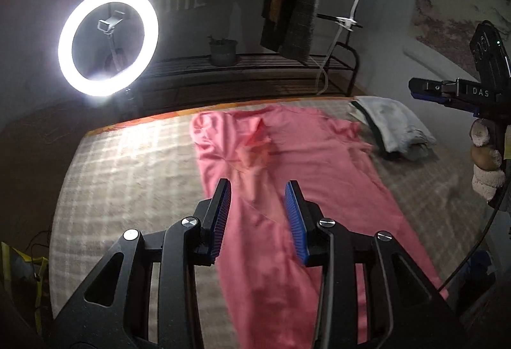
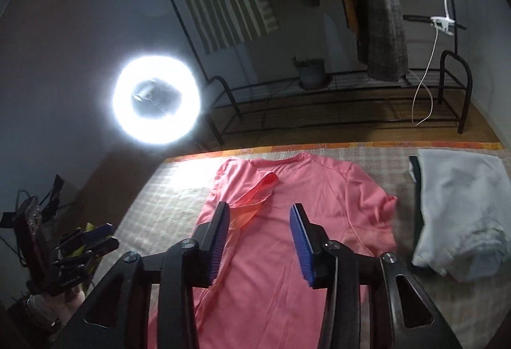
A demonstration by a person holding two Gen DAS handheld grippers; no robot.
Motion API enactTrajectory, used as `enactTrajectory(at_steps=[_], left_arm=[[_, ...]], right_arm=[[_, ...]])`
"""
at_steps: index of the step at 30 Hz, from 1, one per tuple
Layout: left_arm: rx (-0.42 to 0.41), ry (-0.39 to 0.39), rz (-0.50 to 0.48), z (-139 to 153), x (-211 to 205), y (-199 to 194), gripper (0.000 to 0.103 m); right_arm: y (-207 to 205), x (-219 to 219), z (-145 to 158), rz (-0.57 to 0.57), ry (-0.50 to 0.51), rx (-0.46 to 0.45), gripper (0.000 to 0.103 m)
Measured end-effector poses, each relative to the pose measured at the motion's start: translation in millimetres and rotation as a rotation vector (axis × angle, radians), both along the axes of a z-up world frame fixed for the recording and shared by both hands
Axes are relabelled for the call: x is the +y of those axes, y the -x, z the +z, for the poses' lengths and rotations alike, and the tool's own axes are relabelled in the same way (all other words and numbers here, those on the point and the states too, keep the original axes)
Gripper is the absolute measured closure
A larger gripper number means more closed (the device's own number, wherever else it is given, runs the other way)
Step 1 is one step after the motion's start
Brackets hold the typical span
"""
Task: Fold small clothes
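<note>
Nearest the lens, the left claw (image 1: 258, 186) stands partly spread with nothing between its blue pads (image 1: 295, 214), hanging above the lower body of the pink T-shirt (image 1: 287, 189). The right claw (image 2: 259, 214) is likewise parted and empty, poised over the shirt's middle. Neither touches the cloth, which suggests both hands are held clear between folds, probably to judge where to take hold next.

The T-shirt lies spread on the bed (image 2: 166, 198), collar toward the far edge, hem toward the cameras. Its left side appears turned inward, with that sleeve (image 2: 255, 198) lying crumpled across the chest; the right sleeve (image 2: 380, 214) is out flat. So the fold looks only part done.

Just beside the shirt, on its right, rests a white folded garment (image 2: 460, 214), likely finished and set aside. Beyond the bed glows a ring light (image 1: 108, 42).
</note>
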State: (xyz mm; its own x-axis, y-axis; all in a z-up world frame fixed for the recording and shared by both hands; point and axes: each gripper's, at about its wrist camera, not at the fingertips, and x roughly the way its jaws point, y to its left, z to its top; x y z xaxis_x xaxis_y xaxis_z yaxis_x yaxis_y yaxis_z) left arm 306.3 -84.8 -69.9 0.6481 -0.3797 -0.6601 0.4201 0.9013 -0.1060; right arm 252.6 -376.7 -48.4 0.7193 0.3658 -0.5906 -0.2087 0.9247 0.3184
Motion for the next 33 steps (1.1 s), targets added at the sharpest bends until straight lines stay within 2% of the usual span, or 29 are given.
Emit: enactTrajectory(at_steps=[5,11,16,17,19,22,25,27,31,33], left_arm=[[0.012,0.001,-0.070,0,-25,54,0.067],[0.067,0.079,-0.116,-18,-45,105,0.067],[0.213,0.079,-0.176,-75,-69,128,0.067],[0.261,0.060,-0.203,-91,-77,130,0.067],[0.295,0.019,-0.231,-112,-87,139,0.074],[0.340,-0.029,-0.282,-135,-100,153,0.076],[0.326,-0.090,-0.354,-147,-111,174,0.076],[0.262,-0.143,-0.410,-147,-115,194,0.076],[0.217,-0.189,-0.488,-144,-114,222,0.076],[0.190,-0.202,-0.497,-141,-114,234,0.076]], right_arm=[[74,-20,14,-0.022,0.011,-0.053,0.055],[135,-52,16,-0.093,0.029,-0.102,0.050],[168,-97,6,-0.173,-0.091,-0.093,0.048],[172,-104,0,-0.180,-0.109,-0.076,0.049],[178,-113,-10,-0.194,-0.112,-0.047,0.049],[182,-120,-21,-0.200,-0.113,-0.016,0.054],[182,-125,-25,-0.198,-0.104,-0.004,0.056],[185,-127,-27,-0.197,-0.098,-0.008,0.056],[186,-136,-29,-0.198,-0.113,-0.015,0.056],[184,-144,-29,-0.192,-0.124,-0.021,0.056]])
